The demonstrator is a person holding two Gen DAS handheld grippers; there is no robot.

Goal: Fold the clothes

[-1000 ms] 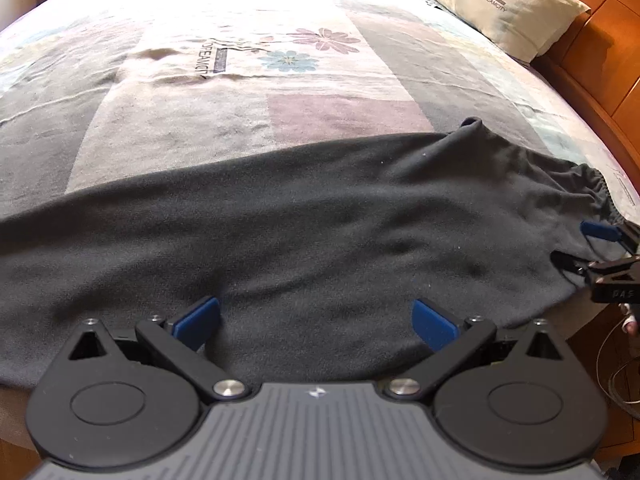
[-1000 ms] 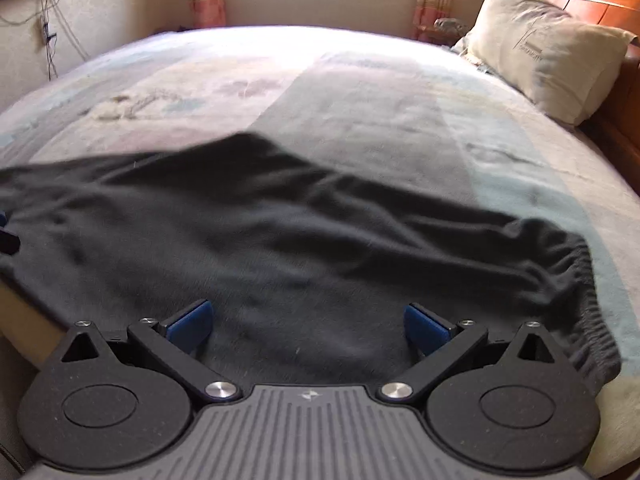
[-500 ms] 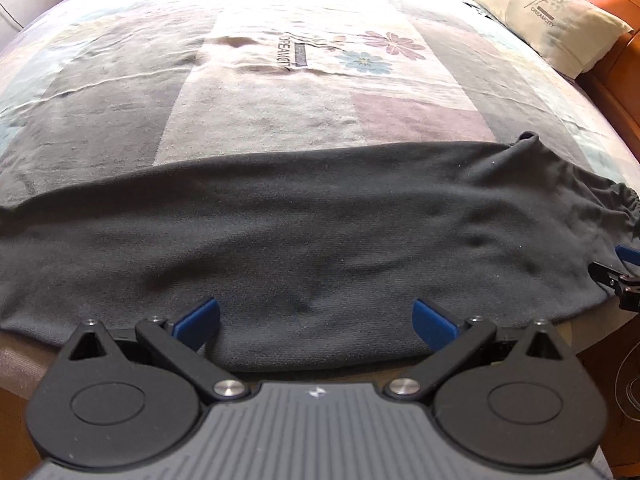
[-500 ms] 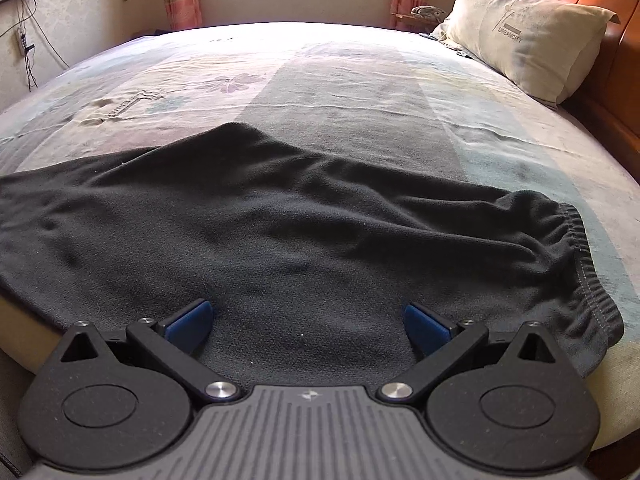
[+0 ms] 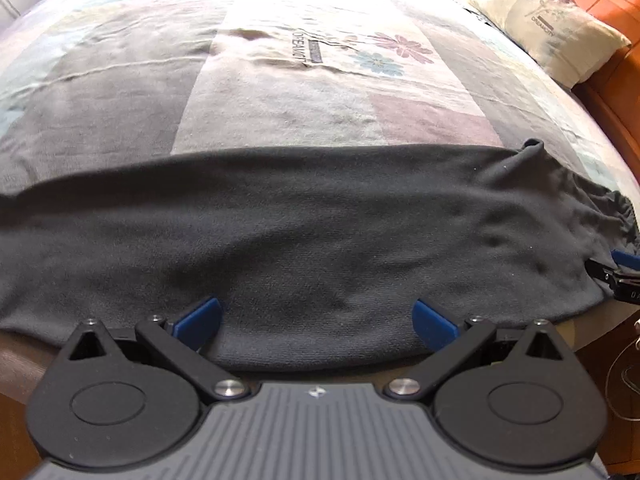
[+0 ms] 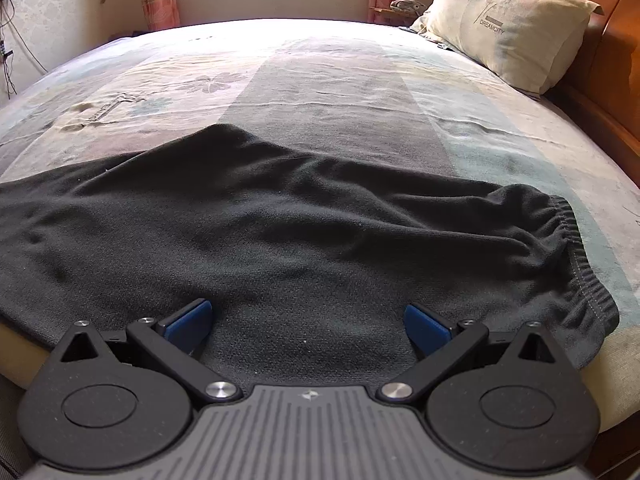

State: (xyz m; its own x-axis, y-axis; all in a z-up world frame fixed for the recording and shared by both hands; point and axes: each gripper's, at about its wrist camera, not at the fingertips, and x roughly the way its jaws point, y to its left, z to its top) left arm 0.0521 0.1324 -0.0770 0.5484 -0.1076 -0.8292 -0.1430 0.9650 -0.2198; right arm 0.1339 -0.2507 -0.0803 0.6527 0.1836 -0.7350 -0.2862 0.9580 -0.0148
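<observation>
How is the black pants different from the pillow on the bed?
The black pants are dark and plain; the pillow is pale cream with a small printed design and letters. The pants lie flat along the near edge of the bed; the pillow is puffy and propped up at the wooden headboard. The pants sit right in front of both open claws; the pillow is far from them. Both are soft cloth things on the bed.

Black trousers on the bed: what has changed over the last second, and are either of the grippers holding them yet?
The black trousers were drawn out flatter along the near edge of the bed, their wrinkles smoothed. The right gripper drew back towards the elastic waistband end, sliding to the frame edge in the left wrist view. The left gripper shifted a little. Both stayed open, gripping nothing. The pillow did not move.
</observation>
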